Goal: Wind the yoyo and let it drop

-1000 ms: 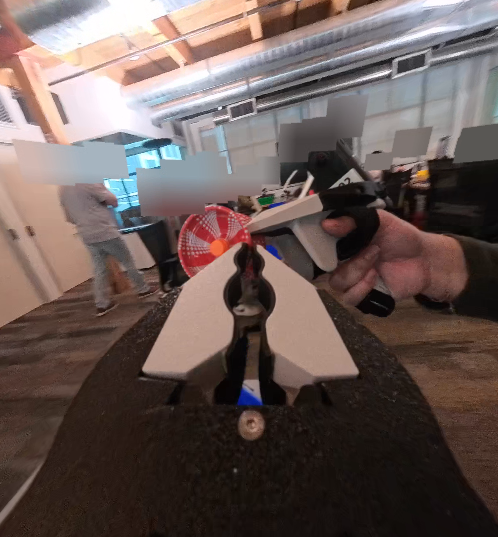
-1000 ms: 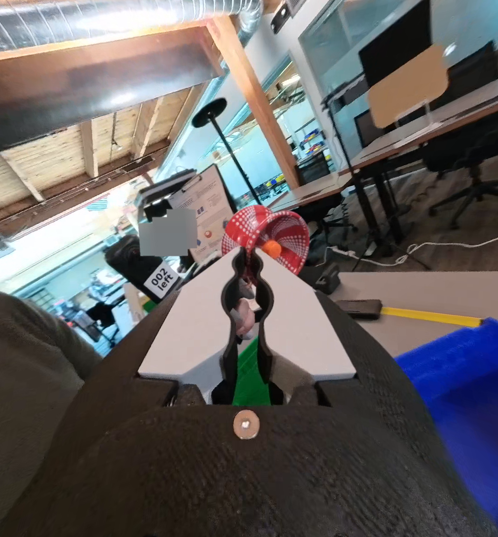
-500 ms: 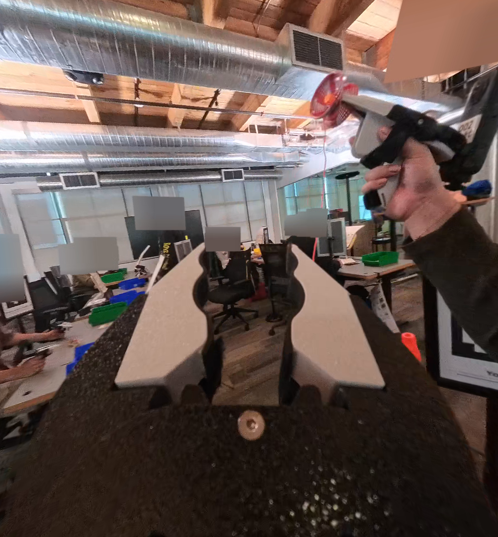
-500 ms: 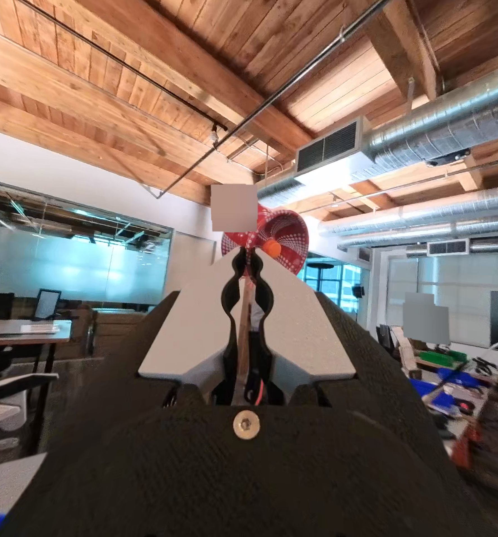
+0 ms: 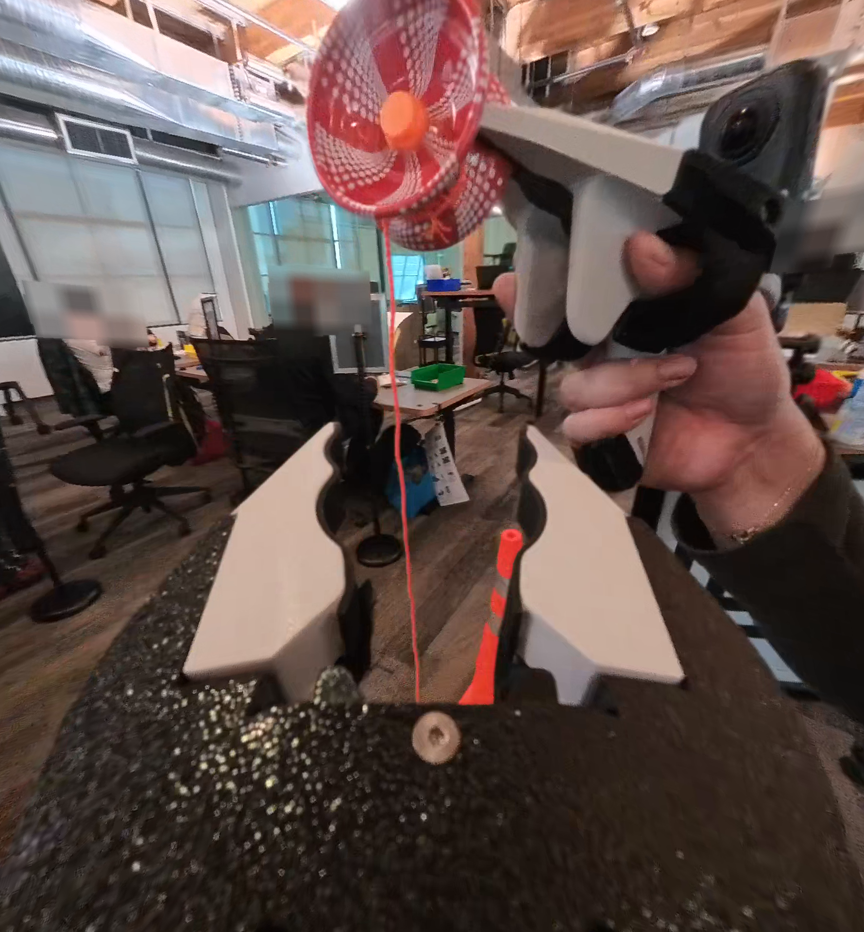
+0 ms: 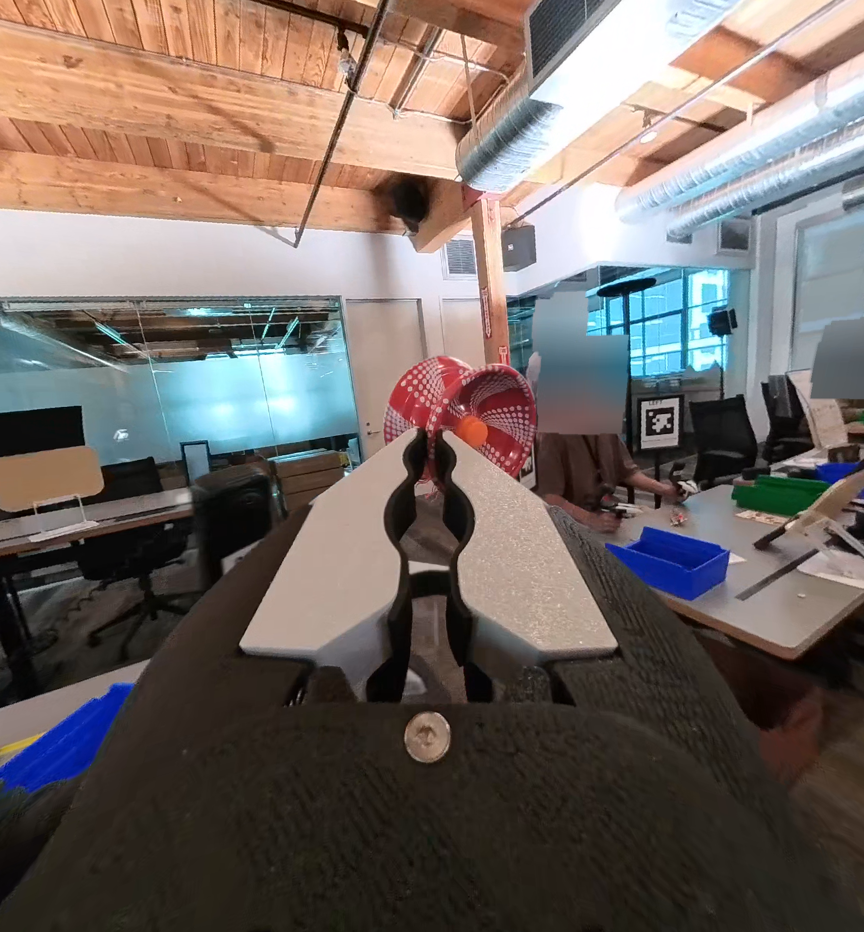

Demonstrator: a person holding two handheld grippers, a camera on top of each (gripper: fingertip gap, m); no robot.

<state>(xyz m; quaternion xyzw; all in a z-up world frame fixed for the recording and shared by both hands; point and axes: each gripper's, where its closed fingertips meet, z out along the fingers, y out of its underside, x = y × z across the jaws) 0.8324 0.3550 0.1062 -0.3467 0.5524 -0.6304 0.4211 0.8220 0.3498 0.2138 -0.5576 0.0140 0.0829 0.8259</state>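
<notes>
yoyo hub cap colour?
Orange, on the red, white-dotted yoyo; hub cap shows best in the left wrist view.

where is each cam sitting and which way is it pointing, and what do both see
Left wrist view: sits on the left tongs, open, aimed slightly upward at the yoyo and its hanging string; the person's hand shows.
Right wrist view: sits on the right tongs, looking level across the office; only the tongs show, shut on the yoyo.
Shared: the yoyo, the right tongs.

left gripper [image 5: 429, 509] — jaws spread wide | right gripper [image 6: 432, 444] — raised, tips pinched together, gripped by hand [image 5: 692, 398]
</notes>
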